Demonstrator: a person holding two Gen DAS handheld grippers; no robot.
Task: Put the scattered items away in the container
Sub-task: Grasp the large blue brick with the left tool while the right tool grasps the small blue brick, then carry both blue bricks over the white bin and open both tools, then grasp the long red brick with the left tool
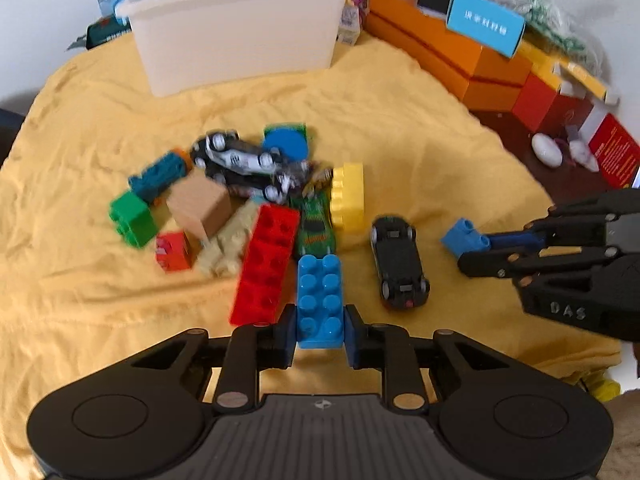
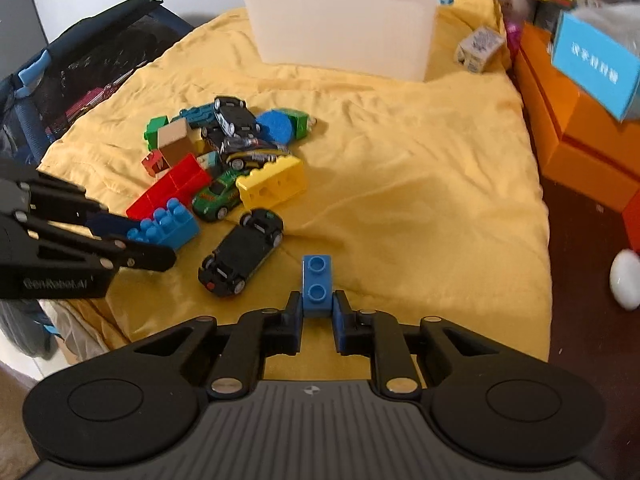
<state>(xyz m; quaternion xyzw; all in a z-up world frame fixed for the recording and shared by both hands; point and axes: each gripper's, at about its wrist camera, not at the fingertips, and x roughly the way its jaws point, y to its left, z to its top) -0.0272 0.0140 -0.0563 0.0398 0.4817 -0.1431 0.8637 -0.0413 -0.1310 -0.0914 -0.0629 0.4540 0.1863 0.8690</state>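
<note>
Left tongs [image 1: 320,330] grip big blue brick [image 1: 320,300]; right tongs [image 2: 317,312] grip small blue brick [image 2: 318,286]. Container [image 2: 340,28] at 12 o'clock, well apart from both.

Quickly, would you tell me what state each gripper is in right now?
Left gripper: closed on the large blue brick.
Right gripper: closed on the small blue brick.

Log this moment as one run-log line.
left gripper: shut on large blue brick | right gripper: shut on small blue brick | white bin: far side of yellow cloth | toy pile: still out
</note>
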